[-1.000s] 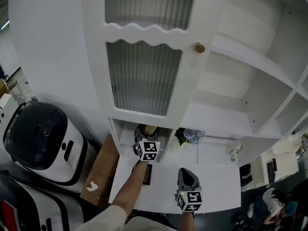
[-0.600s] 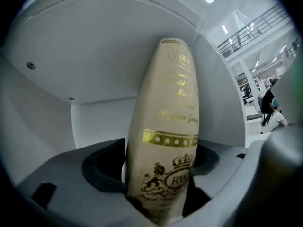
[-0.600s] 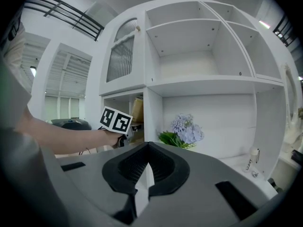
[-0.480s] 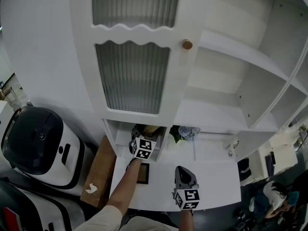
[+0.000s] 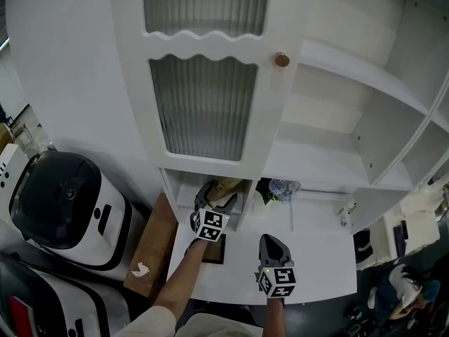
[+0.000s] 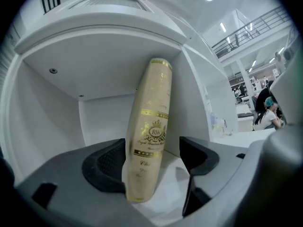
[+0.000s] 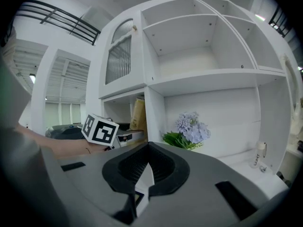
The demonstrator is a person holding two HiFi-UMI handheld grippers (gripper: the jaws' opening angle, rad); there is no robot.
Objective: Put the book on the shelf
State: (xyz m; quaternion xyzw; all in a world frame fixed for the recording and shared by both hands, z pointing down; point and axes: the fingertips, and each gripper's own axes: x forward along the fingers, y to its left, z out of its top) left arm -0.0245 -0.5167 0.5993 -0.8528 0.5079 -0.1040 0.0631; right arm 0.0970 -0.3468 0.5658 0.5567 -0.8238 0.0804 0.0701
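A cream book with gold print [image 6: 149,136] stands tilted in the lower-left cubby of the white shelf unit [image 5: 330,167], its top leaning toward the cubby's right wall. My left gripper [image 6: 154,151] is at the cubby mouth, open, with the book between its jaws. The right pad stands clear of it and the left pad is close beside it. In the head view the book [image 5: 228,185] shows just beyond the left gripper [image 5: 216,201]. My right gripper [image 5: 271,243] hovers over the white desk surface with its jaws shut on nothing.
A dark flat framed object [image 5: 212,250] lies on the desk [image 5: 316,265] under my left arm. Purple flowers [image 5: 279,188] and a small bottle [image 5: 344,213] sit in the neighbouring cubby. A ribbed-glass door with a knob [image 5: 282,60] hangs above. A round dark-topped appliance [image 5: 63,202] and a cardboard box [image 5: 151,248] stand at left.
My left gripper has drawn back a little from the cubby, and the book stays standing inside. The right gripper has barely moved.
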